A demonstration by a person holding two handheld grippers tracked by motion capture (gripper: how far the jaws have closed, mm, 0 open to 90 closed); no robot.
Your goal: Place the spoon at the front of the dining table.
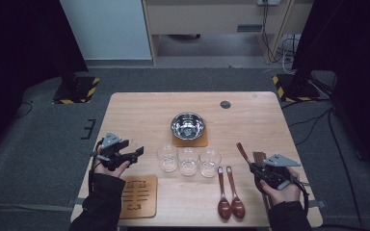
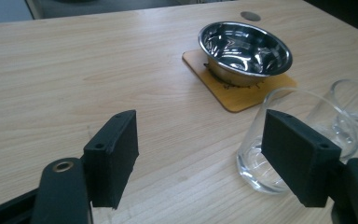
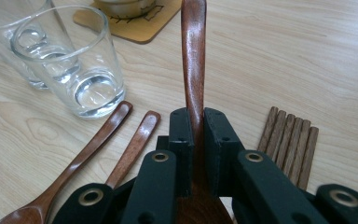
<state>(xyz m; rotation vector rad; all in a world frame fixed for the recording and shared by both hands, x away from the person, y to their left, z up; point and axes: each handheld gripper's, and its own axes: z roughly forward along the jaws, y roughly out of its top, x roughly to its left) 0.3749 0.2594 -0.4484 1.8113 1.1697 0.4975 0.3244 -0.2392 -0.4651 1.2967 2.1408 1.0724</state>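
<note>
Firmly pinched between the right gripper's (image 3: 195, 126) jaws, a wooden spoon (image 3: 193, 56) points handle-first away from the desk's near right corner. Two more spoons (image 1: 230, 192) lie by the near edge, chopsticks (image 3: 291, 140) just beside. The left gripper (image 2: 200, 154) hangs open near the left glass (image 2: 279, 140) by the left edge.

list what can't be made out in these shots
- Held spoon: its bowl is hidden under the right gripper, right gripper view.
- Marks on the board: too small to read, high view.
- Third glass: cut off by the edge, left gripper view.
</note>
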